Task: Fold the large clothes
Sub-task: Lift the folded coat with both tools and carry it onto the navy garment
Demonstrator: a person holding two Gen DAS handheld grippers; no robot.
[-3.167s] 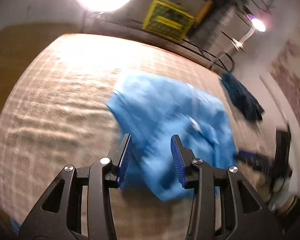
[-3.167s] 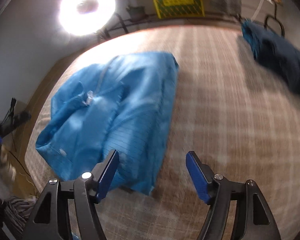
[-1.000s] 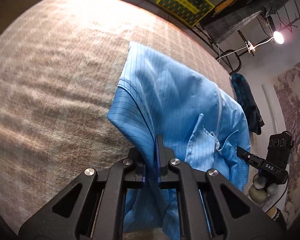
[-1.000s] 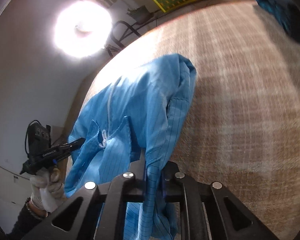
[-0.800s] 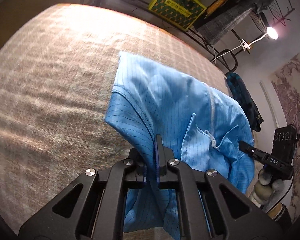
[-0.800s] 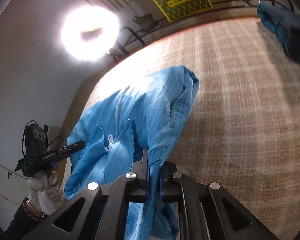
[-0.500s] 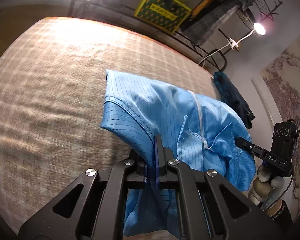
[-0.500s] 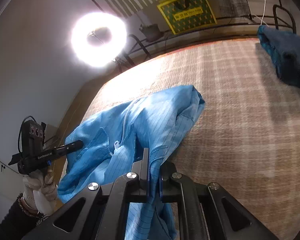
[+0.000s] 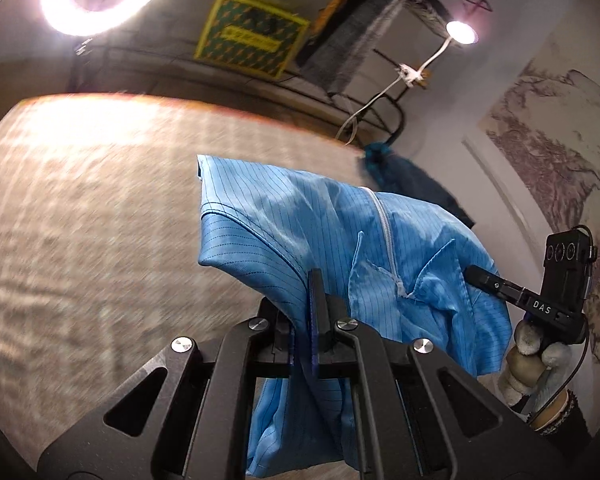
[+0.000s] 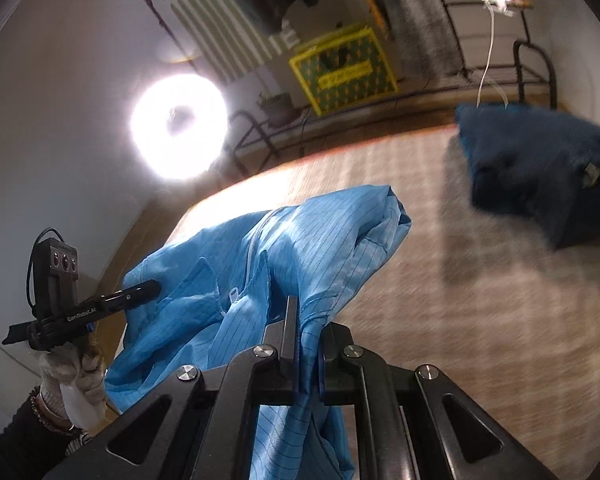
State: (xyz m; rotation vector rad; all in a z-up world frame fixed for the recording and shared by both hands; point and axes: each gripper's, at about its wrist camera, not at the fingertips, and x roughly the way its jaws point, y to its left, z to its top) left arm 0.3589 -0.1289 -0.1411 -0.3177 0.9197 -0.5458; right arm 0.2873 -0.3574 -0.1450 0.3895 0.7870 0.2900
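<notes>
A light blue pinstriped jacket (image 9: 300, 224) with a white zipper is lifted off the beige checked bed cover (image 9: 92, 208). My left gripper (image 9: 306, 300) is shut on one shoulder edge of it, and cloth hangs down between the arms. My right gripper (image 10: 300, 320) is shut on the other shoulder edge of the jacket (image 10: 308, 248). The jacket stretches between both grippers, collar side near me, its far end trailing toward the bed. Each gripper shows in the other's view, the right one (image 9: 480, 274) and the left one (image 10: 148, 290).
A dark blue garment (image 10: 540, 184) lies at the bed's far right, also in the left wrist view (image 9: 412, 184). A ring light (image 10: 178, 132), a yellow-green box (image 9: 252, 36) and a metal rack stand beyond the bed. A small lamp (image 9: 460, 32) is clipped at right.
Both grippers closed on the jacket's shoulders and have since raised it. Over the last second the cameras tilted up and the jacket lifted further off the bed.
</notes>
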